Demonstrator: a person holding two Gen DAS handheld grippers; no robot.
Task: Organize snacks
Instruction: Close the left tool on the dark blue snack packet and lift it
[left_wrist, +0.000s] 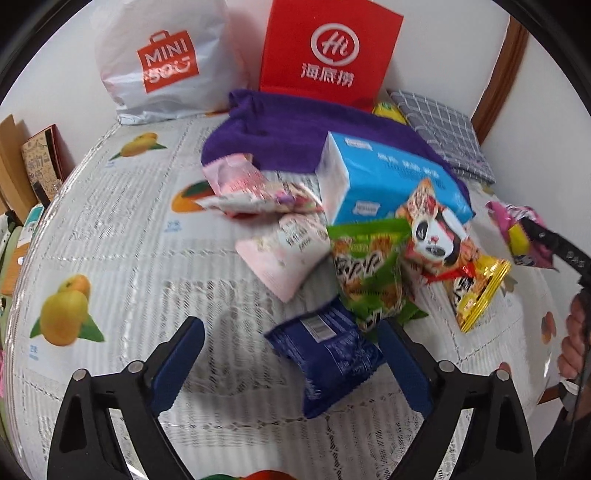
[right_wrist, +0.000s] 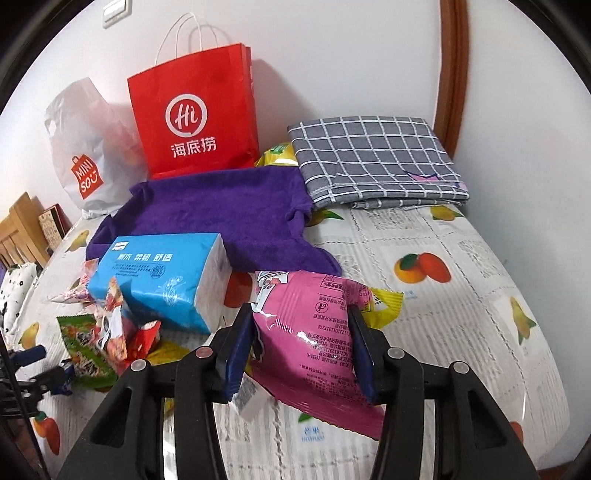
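Observation:
A heap of snack packets lies on the fruit-print tablecloth (left_wrist: 110, 229). In it are a green packet (left_wrist: 369, 273), a panda-print packet (left_wrist: 432, 229) and pale pink packets (left_wrist: 291, 251), all beside a blue tissue pack (left_wrist: 388, 177). My left gripper (left_wrist: 291, 326) is open, low over the cloth, with a dark blue packet (left_wrist: 325, 354) lying between its fingers, nearer the right one. My right gripper (right_wrist: 299, 312) is shut on a bright pink packet (right_wrist: 314, 343), lifted off the cloth, with a yellow packet (right_wrist: 384, 302) showing behind it. From the left wrist view, that pink packet (left_wrist: 517, 229) hangs at the far right.
A red paper bag (right_wrist: 195, 118) and a white plastic bag (right_wrist: 85, 147) stand against the back wall. A purple towel (right_wrist: 229, 210) lies in front of them. A folded grey checked cloth (right_wrist: 373, 158) sits at the back right, with a yellow packet (right_wrist: 277, 153) beside it.

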